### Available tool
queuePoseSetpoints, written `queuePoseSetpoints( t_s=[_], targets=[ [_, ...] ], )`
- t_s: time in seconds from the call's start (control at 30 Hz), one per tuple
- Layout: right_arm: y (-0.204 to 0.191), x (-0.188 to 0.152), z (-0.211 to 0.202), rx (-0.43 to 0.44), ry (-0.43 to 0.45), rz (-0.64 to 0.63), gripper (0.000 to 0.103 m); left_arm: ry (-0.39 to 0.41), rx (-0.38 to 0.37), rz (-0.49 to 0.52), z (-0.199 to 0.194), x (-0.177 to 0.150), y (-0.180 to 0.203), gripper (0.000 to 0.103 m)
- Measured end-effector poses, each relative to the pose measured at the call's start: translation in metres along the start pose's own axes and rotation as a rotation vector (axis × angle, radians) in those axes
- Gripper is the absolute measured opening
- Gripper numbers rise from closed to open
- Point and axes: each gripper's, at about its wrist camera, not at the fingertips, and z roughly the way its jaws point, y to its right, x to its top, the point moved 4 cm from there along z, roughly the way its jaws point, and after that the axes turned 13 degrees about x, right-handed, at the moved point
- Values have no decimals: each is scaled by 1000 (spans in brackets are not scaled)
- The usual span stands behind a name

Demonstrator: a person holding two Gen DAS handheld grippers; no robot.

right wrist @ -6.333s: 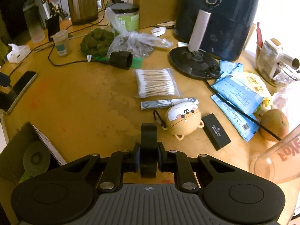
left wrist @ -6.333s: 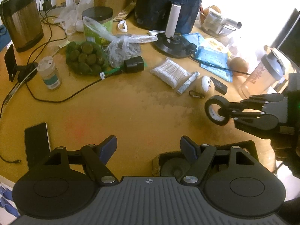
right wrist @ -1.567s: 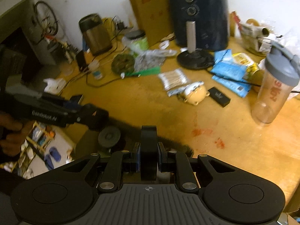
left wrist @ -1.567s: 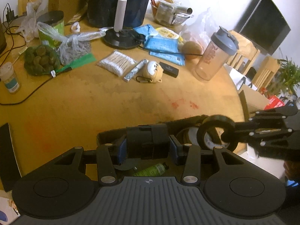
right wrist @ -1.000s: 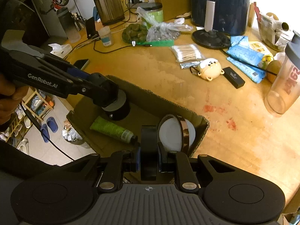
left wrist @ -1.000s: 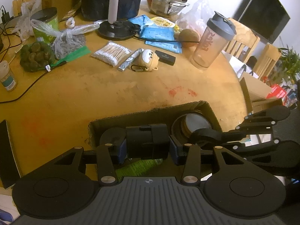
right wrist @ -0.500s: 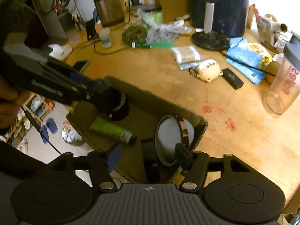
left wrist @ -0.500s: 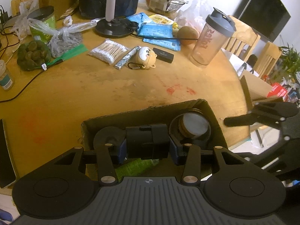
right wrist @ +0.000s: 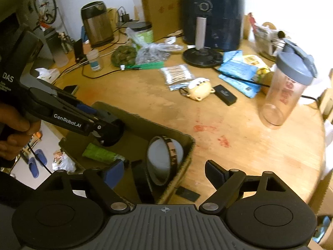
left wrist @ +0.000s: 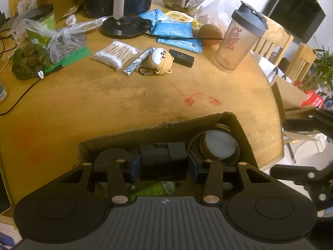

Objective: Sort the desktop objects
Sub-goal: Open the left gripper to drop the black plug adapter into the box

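My left gripper (left wrist: pixel 163 163) is shut on a black plug adapter (left wrist: pixel 163 159) and holds it over the open cardboard box (left wrist: pixel 158 128) at the table's near edge. The same gripper shows in the right wrist view (right wrist: pixel 108 132), low inside the box (right wrist: pixel 188 145). My right gripper (right wrist: pixel 164 174) is open and empty above the box's right end. The black tape roll (right wrist: pixel 142 184) stands on edge in the box beside a round tin with a white lid (right wrist: pixel 163 158). A green tube (right wrist: pixel 100 153) lies on the box floor.
On the wooden table (left wrist: pixel 104 104) lie a bag of cotton swabs (left wrist: pixel 117 53), a foil sachet (left wrist: pixel 136 61), a bear-shaped case (left wrist: pixel 160 60), a small black box (left wrist: pixel 181 55), blue packets (left wrist: pixel 177 33) and a shaker bottle (left wrist: pixel 239 39). An air fryer (right wrist: pixel 212 14) and a kettle (right wrist: pixel 95 24) stand behind.
My right gripper has opened and let go of the black tape roll, which now stands in the box. The left gripper stays shut on the adapter over the box.
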Motion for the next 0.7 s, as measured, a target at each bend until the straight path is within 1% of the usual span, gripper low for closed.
queuePoseSetpoints(
  t_s=[0.23,0.33,0.4,0.43,0.47,0.57,0.7],
  targets=[
    [6,-7,-11,-41,13,29,87,-5,-1,7,13,5,3,44],
    [8,-10,-15,-53,17,39,87,10,-48,2,20,9,5,45],
    [9,-11,-17,-57,20,47,87,0,-22,-1,26,10,5,47],
    [9,-12,-18,-59,21,50,87,-12,0,-3,29,11,5,52],
    [10,-12,-19,-63,24,51,87,-16,13,-7,30,11,4,54],
    [11,-13,-21,-75,31,57,88,-11,16,-24,26,11,0,57],
    [17,-13,-24,-87,40,82,89,4,44,-53,15,11,-12,57]
  ],
)
